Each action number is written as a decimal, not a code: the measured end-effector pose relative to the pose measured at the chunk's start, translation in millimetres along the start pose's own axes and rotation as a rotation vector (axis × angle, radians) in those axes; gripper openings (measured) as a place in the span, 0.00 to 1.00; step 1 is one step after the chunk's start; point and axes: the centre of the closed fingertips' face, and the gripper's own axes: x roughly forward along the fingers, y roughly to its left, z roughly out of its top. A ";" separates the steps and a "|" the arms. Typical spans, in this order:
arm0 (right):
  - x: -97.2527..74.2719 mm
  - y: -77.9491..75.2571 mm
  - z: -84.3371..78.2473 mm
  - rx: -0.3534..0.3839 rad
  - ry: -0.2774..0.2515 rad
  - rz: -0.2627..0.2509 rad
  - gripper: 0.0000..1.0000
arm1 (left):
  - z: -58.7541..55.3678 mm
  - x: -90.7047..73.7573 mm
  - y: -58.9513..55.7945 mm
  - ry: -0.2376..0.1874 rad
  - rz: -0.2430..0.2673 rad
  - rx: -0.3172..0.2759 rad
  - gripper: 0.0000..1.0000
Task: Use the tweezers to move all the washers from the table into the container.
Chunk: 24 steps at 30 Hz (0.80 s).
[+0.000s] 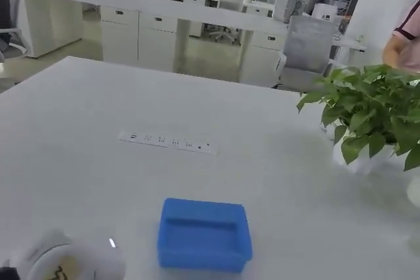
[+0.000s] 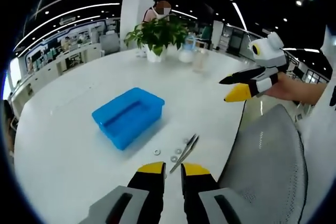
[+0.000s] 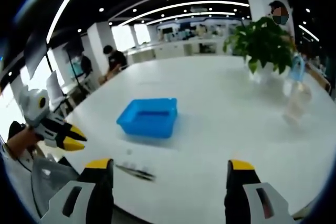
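A blue rectangular container [image 1: 205, 234] [image 2: 128, 115] [image 3: 148, 116] stands on the white table. Metal tweezers [image 2: 185, 152] [image 3: 135, 170] lie flat on the table near its front edge. Three small washers [image 2: 174, 158] are scattered around the tweezers' tips. My left gripper [image 2: 174, 169] hovers just behind the tweezers, its yellow-tipped jaws nearly together with nothing between them. It is also seen at the left in the right gripper view, as the left gripper [image 3: 76, 136]. My right gripper [image 3: 170, 164] is held above the table edge with its jaws wide apart and empty. A hand holds the right gripper [image 2: 231, 90].
A potted plant [image 1: 371, 106] [image 2: 157, 35] stands at the table's far side, next to clear bottles [image 2: 193, 56]. A flush power strip [image 1: 167, 141] lies mid-table. A grey mesh chair back [image 2: 265, 166] sits below the table edge. A gripper's white housing [image 1: 59, 263] shows at bottom left.
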 end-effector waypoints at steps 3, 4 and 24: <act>3.0 0.5 0.5 0.004 0.005 0.000 0.88 | -4.7 10.2 -1.6 0.041 -0.030 0.045 0.08; 4.7 0.8 0.7 0.008 0.006 0.002 0.88 | -8.0 14.8 -2.8 0.063 -0.047 0.058 0.08; 18.3 10.6 4.3 -0.019 0.039 0.031 0.88 | -48.3 72.1 4.0 0.206 -0.129 0.149 0.04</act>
